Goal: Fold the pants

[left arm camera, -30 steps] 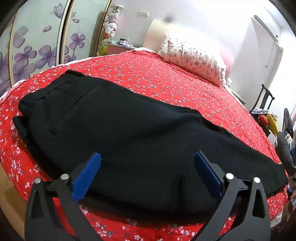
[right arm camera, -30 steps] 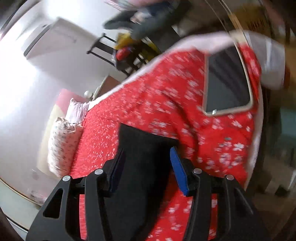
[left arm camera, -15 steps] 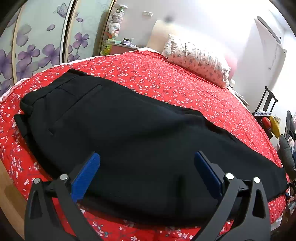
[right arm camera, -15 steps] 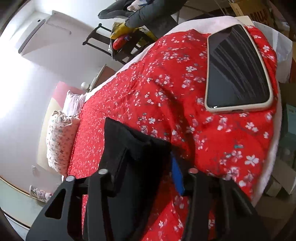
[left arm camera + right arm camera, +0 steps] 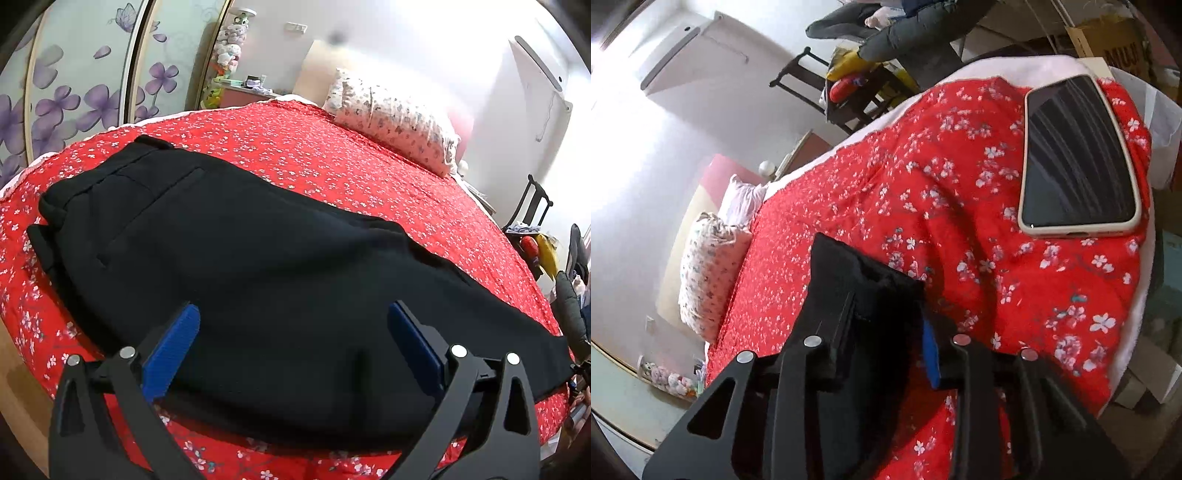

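Lying flat on the red bed [image 5: 369, 177], the black pants [image 5: 280, 266] await folding: right gripper [image 5: 890, 325] fingers are closing on the leg end, left gripper [image 5: 295, 332] fingers spread wide above the near edge.

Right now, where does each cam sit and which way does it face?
Left wrist: on the left hand-held gripper, tilted down over the black pants toward the pillow; its open fingers show.
Right wrist: on the right hand-held gripper, at the pants' end, a phone to the right; jaws closing on the fabric.
Shared: pants, red bedspread, pillow.
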`<state>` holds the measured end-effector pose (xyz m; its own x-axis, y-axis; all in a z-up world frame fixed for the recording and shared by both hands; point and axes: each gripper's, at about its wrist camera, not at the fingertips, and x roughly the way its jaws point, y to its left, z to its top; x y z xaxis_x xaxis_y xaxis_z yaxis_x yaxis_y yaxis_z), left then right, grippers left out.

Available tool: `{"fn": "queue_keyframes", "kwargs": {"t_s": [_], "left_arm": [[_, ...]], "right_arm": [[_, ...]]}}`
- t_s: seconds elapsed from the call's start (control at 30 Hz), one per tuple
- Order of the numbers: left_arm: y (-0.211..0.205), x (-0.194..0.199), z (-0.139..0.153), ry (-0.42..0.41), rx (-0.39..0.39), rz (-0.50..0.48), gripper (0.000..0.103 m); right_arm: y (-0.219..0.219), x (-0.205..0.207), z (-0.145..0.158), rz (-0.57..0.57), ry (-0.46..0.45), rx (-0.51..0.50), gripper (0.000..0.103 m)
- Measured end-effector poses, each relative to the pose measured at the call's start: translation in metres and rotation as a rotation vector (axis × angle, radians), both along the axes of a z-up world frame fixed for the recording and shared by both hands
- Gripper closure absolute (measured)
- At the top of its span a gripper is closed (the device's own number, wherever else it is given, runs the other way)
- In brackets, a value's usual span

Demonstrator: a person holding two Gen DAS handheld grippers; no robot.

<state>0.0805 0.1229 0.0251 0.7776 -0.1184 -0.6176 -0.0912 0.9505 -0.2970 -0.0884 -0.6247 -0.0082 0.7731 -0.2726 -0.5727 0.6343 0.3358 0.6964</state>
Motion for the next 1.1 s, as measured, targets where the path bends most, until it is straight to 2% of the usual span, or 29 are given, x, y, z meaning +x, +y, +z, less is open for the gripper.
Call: {"fn": "queue_keyframes", "kwargs": {"t_s": [0.17,0.33,0.4,0.67,0.83,0.93,1.1], "left_arm": [[0.000,0.000,0.000,0.000,-0.007,0.001,0.002],[-0.001,-0.001,0.000,0.000,-0.007,0.001,0.002],[-0.001,0.000,0.000,-0.001,-0.009,-0.001,0.002],[0.001,0.000,0.001,-0.002,-0.025,0.007,0.002],[0.001,0.000,0.001,-0.002,-0.026,0.005,0.002],[0.000,0.000,0.001,-0.003,-0.028,0.003,0.002],[0.001,0.000,0.001,-0.003,-0.029,0.003,0.002]], "right_arm": [[0.023,-0.002,0.027,0.010,-0.021,-0.142,0.082],[0.050,0.012,0.054,0.035,0.011,-0.298,0.083],[0.060,0.017,0.062,0.068,-0.013,-0.331,0.083],[0.132,0.057,0.087,0.419,-0.189,-0.389,0.083],[0.197,0.081,0.092,0.623,-0.235,-0.415,0.083],[0.232,0.098,0.083,0.750,-0.230,-0.376,0.083],[0.299,0.120,0.058,0.952,-0.147,-0.359,0.083]]}}
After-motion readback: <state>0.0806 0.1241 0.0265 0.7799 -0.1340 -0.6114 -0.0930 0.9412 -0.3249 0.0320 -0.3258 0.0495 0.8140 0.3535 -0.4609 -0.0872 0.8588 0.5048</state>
